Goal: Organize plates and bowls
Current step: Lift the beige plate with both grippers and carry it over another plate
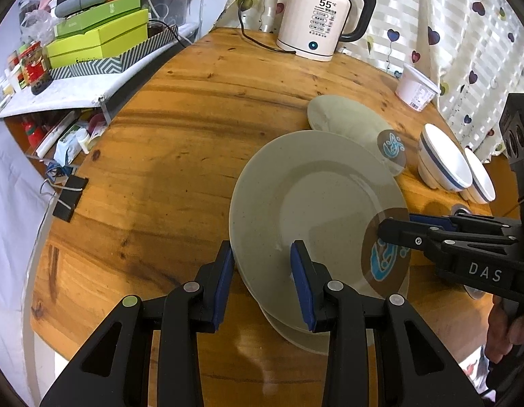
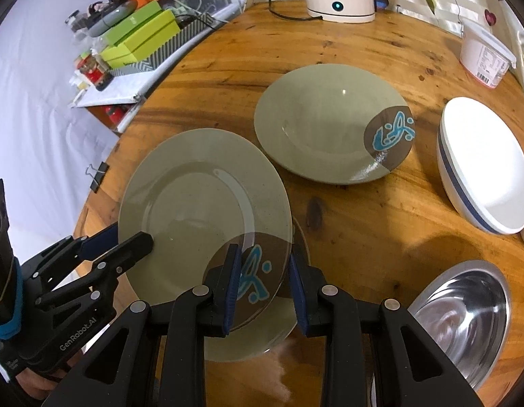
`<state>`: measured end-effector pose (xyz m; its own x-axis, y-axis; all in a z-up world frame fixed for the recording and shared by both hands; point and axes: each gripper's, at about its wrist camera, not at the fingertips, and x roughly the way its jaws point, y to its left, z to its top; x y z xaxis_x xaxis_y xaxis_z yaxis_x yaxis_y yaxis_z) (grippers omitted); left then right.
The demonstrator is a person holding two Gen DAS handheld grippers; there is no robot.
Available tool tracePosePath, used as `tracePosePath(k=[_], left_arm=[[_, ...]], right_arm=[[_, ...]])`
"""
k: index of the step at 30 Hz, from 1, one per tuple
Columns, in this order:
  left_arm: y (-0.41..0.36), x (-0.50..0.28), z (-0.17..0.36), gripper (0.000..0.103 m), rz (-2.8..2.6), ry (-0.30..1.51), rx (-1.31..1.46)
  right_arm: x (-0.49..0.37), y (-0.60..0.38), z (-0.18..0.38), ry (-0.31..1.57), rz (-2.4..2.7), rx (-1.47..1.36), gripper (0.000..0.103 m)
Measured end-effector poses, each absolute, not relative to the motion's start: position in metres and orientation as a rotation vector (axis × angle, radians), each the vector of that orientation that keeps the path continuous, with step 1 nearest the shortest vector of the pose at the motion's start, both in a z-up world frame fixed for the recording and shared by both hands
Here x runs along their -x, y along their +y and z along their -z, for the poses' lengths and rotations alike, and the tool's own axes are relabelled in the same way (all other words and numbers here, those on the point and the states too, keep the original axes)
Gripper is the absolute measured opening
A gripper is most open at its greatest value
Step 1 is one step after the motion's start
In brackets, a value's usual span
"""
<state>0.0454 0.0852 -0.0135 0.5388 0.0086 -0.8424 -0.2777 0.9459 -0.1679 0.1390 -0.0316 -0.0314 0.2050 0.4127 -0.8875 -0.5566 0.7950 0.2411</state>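
both claws grip one grey plate (image 2: pixel 201 203) by opposite rims, left claw (image 1: pixel 262 281) and right claw (image 2: pixel 263 288) clamped on it, tilted just above another plate on the wooden table (image 2: pixel 363 237); a third plate (image 2: pixel 323 122) lies beyond.

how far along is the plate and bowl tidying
Done: the white bowls sit nested. In hand: both grippers, left and right, have their jaws on opposite rims of a grey-green plate, above another plate. Left: the deeper plate and steel bowl lie separate on the table.
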Motion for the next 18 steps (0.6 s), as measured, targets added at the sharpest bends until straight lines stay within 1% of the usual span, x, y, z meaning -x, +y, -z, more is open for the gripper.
tracePosePath(k=[18], left_arm=[[0.082,-0.040,0.020,0.036,-0.168,1.016,0.303]], right_arm=[[-0.133,-0.032,0.041,1.199,-0.668,0.155,0.027]])
